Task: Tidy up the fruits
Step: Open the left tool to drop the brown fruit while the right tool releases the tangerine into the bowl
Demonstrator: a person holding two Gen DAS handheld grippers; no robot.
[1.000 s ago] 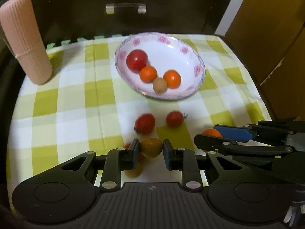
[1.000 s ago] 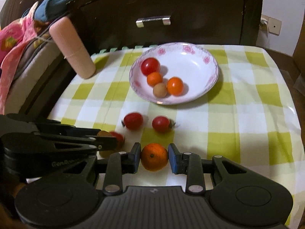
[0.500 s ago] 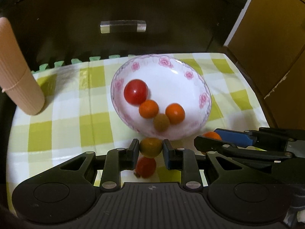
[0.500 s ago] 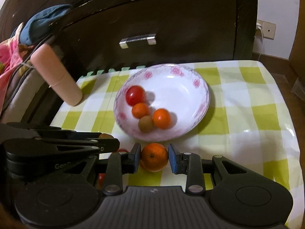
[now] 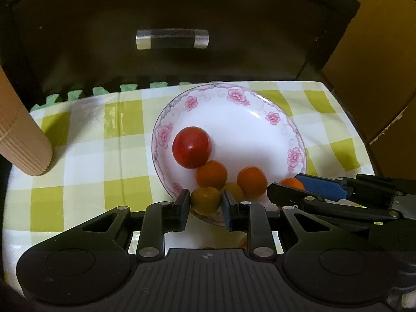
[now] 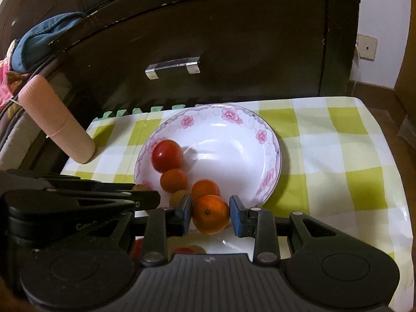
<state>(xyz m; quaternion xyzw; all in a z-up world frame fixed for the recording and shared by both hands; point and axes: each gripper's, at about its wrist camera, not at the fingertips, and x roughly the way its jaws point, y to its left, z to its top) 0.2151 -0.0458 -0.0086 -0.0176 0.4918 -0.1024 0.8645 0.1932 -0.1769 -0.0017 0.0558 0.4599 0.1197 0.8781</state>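
Left wrist view: left gripper [image 5: 205, 201] clamps a lime [image 5: 205, 200], right gripper [image 6: 210, 214] clamps an orange [image 6: 211, 213], both above the bowl's [image 6: 270, 140] near rim; next, judged: release into bowl.

Checked tablecloth [image 5: 85, 156] under flowered plate [image 5: 260, 109]

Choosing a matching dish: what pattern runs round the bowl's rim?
Pink flowers on white around the bowl rim; clearest in the left wrist view.
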